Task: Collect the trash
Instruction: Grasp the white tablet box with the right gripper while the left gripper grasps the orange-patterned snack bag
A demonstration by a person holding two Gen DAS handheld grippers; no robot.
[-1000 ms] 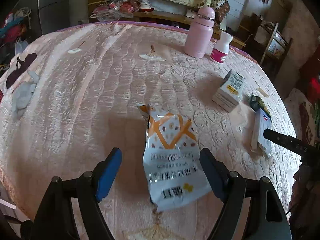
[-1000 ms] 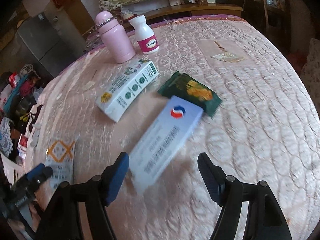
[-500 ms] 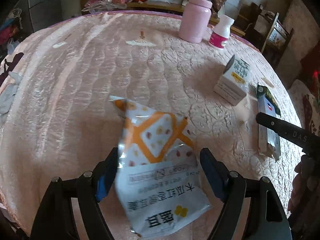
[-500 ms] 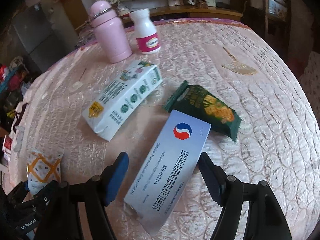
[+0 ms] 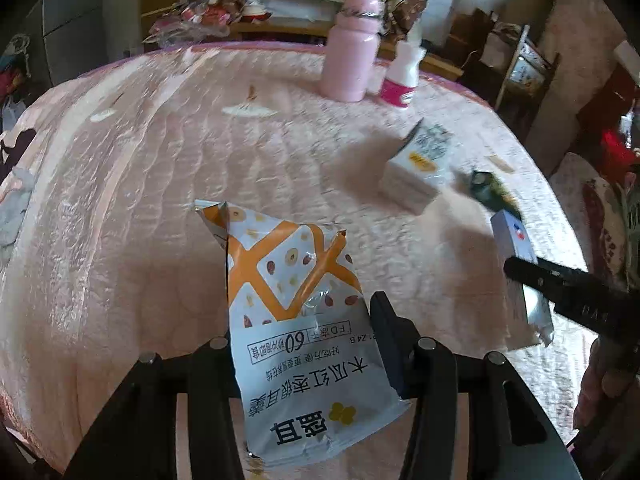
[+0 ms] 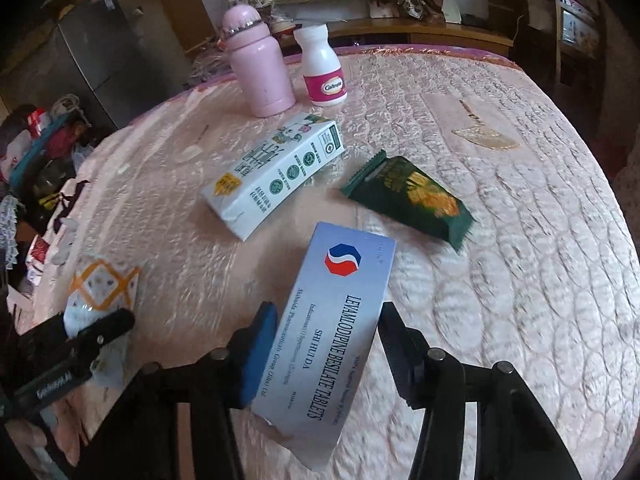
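Already each piece of trash lay lengthwise between the jaws of its own hand-held gripper: the orange-and-white snack packet [image 5: 296, 320] ran straight out from the left hand-held gripper [image 5: 304, 344], the tablet box [image 6: 332, 340] from the right hand-held gripper [image 6: 324, 344], both over the pink quilted surface [image 5: 140, 184]. Both pairs of jaws had just been closing and appeared to clamp across the short width of each item. Judged: a straight lift suffices, no re-aiming; the packet is limp and may droop.

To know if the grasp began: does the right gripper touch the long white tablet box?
Touching. In the right wrist view the right gripper, its jaws just closing, presses both fingers on the edges of the tablet box.
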